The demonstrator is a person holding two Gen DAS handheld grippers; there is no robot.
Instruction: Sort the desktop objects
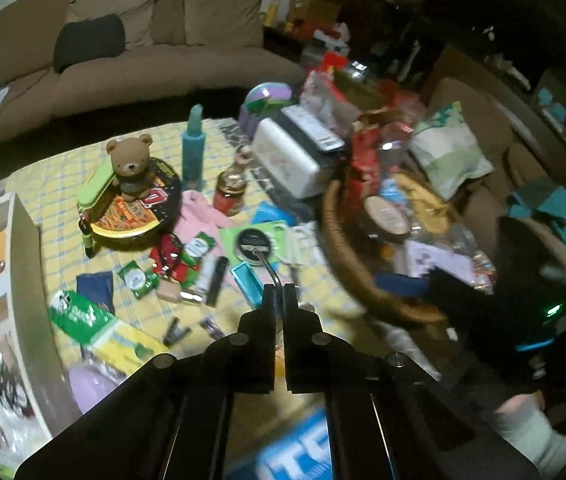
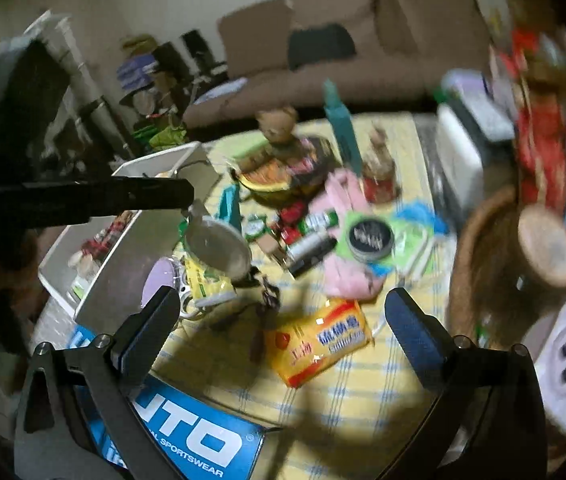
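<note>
My left gripper (image 1: 279,286) is shut on the thin wire handle of a small round metal strainer (image 1: 254,243), held above the cluttered yellow checked tablecloth (image 1: 59,168). In the right wrist view the same strainer (image 2: 219,249) hangs from the left gripper's dark fingers (image 2: 155,194) over the table. My right gripper (image 2: 283,312) is open and empty, above a yellow snack packet (image 2: 319,340). Small packets, tubes and a round black tin (image 2: 371,239) lie scattered on the cloth.
A white storage box (image 1: 23,264) stands at the left, also in the right wrist view (image 2: 123,256). A woven basket (image 1: 347,264) full of items stands at the right. A bear figure (image 1: 131,168) sits on a round tin. A blue carton (image 2: 199,440) lies at the front edge.
</note>
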